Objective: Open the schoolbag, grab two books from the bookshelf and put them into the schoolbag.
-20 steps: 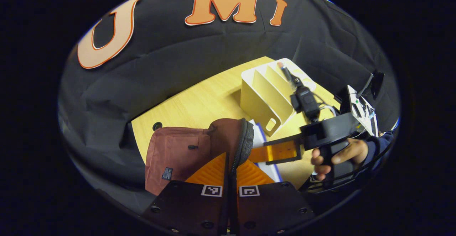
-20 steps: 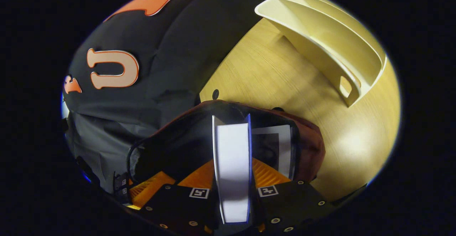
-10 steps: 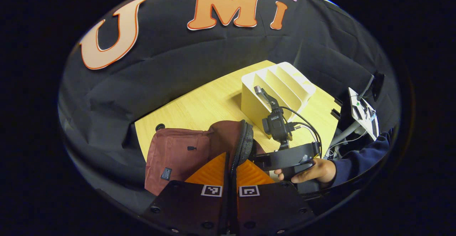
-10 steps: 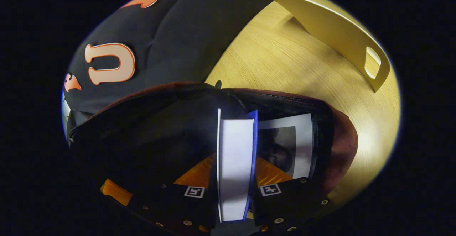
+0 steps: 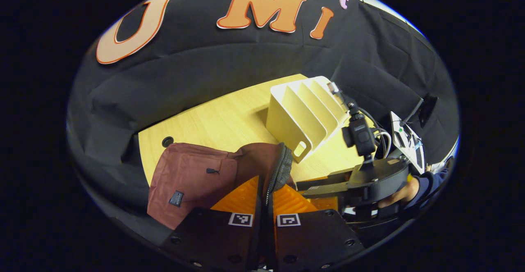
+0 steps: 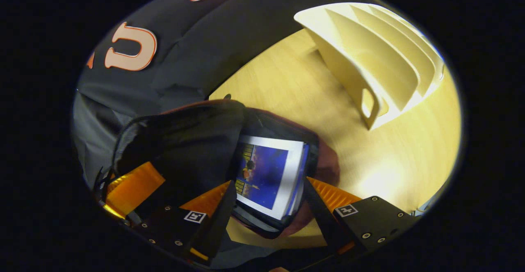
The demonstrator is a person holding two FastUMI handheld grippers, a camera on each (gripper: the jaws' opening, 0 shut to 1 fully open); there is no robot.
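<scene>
Maroon fabric marks your schoolbag (image 5: 192, 181), lying at the lower left of the left gripper view on the wooden counter (image 5: 229, 120). Your left claw (image 5: 264, 190) is pinched shut on its zipper edge (image 5: 281, 169). In the right gripper view, a blue-covered book (image 6: 266, 175) sits inside the bag's mouth, and your right claw (image 6: 266, 206) is spread wide with nothing held. Upper right stands the cream bookshelf (image 6: 377, 67), apart from the bag.
</scene>
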